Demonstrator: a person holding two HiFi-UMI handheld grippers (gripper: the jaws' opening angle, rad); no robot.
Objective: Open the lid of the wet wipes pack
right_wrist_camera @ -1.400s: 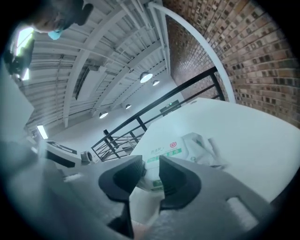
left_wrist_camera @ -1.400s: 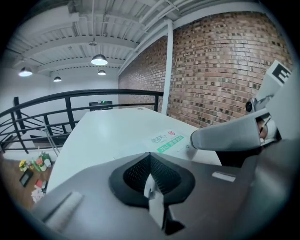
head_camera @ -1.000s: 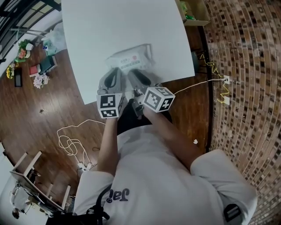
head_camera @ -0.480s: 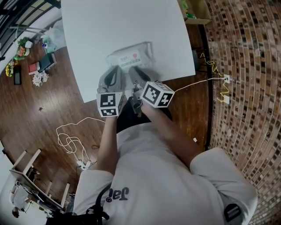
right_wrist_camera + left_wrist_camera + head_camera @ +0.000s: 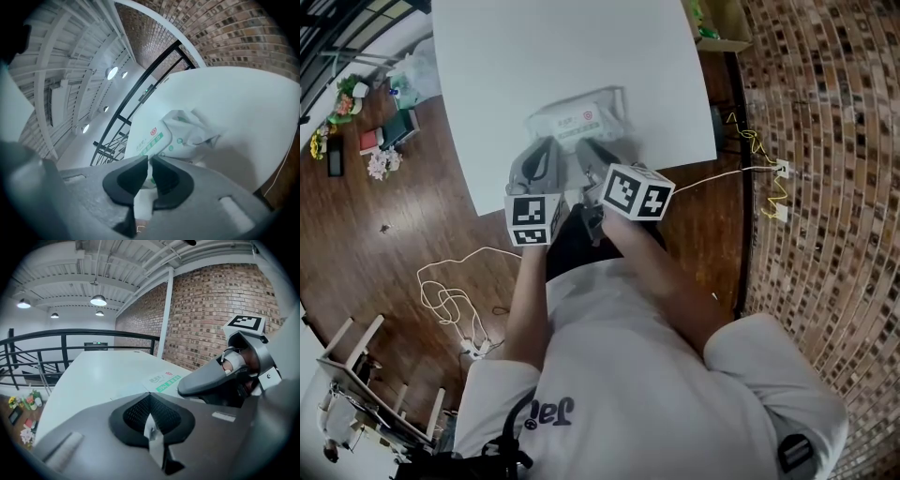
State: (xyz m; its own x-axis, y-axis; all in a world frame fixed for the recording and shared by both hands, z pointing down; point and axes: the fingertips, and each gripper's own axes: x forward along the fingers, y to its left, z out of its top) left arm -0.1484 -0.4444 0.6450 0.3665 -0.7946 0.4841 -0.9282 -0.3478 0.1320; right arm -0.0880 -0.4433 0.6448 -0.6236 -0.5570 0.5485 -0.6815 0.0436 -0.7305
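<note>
The wet wipes pack [image 5: 578, 117] lies on the white table [image 5: 562, 56], white with a green and red label on its lid. In the left gripper view the pack [image 5: 164, 380] lies just beyond my left gripper [image 5: 150, 398], whose pads meet at the pack's near left edge. Whether they pinch that edge I cannot tell. My right gripper [image 5: 589, 146] is at the pack's near edge beside the left gripper [image 5: 546, 143]. The jaws of the right gripper [image 5: 150, 161] are closing, with only a narrow slit between them. The label end of the pack [image 5: 159, 138] shows in that slit.
The table's near edge runs just under both grippers, with wooden floor below. A cardboard box [image 5: 717, 28] sits off the far right corner. A white cord [image 5: 722, 178] runs to a socket on the brick wall, and a cable [image 5: 450, 300] lies looped on the floor at the left.
The right gripper's marker cube has tipped and shifted slightly at the pack's near edge. The left gripper and the pack have stayed where they were.
</note>
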